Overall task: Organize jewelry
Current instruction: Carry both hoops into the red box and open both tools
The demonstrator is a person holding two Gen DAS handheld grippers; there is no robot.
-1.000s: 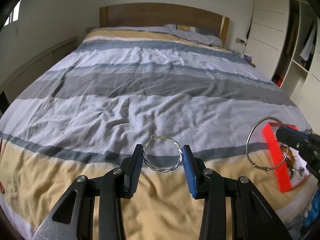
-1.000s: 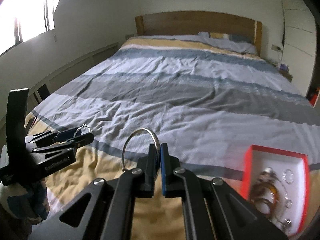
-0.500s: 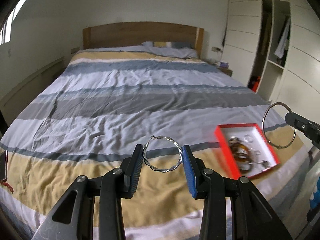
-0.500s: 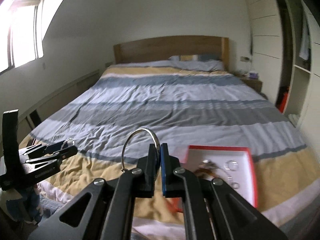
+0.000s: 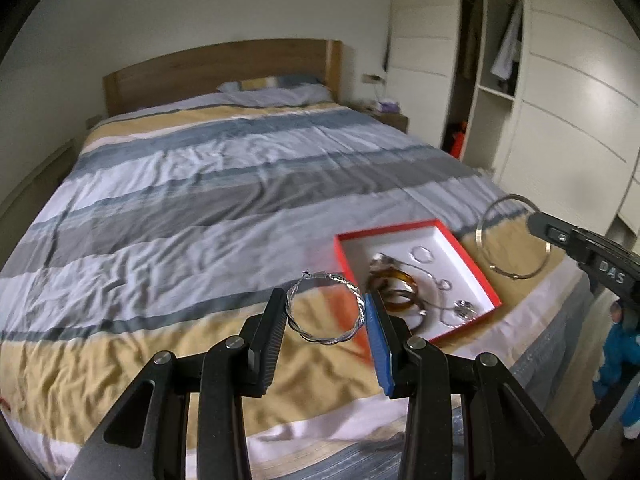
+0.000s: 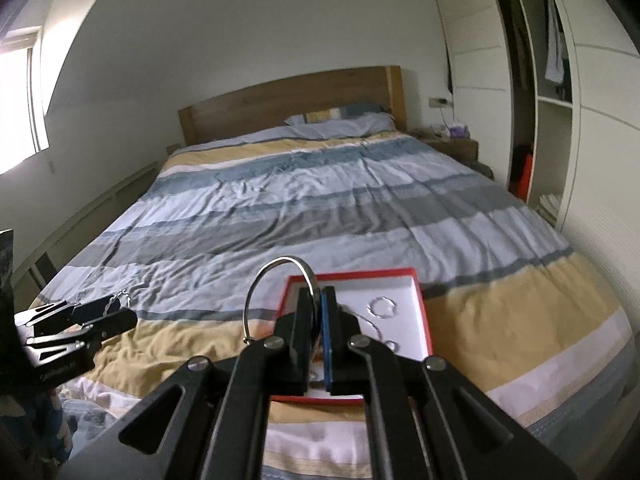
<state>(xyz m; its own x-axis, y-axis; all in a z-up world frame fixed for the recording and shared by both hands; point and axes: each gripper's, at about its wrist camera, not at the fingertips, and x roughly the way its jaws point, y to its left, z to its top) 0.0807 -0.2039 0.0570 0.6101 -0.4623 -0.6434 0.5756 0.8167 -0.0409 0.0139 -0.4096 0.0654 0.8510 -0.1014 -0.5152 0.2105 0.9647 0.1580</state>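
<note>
The left gripper holds a twisted silver hoop between its jaws, one pad pressing on each side of the ring, so the jaws stand partly apart with the hoop filling the gap. It hangs in the air above the yellow stripe of the bed, near the foot end. The right gripper has its jaws pressed close together on a plain silver hoop, which stands up on its edge and sticks out to the left of the jaws. In the left wrist view this same plain hoop shows at the right side, held up in the air just past the red box. The red box is open and lies on the bed cover near the foot of the bed. It has a white inside. In it lie brown bangles, a small ring and some thin silver chains. In the right wrist view the red box sits right behind the right jaws. The left gripper shows at the left, well apart from the box. A wooden headboard stands at the far end of the bed, with a pillow in front of it. A white wardrobe stands at the right.
</note>
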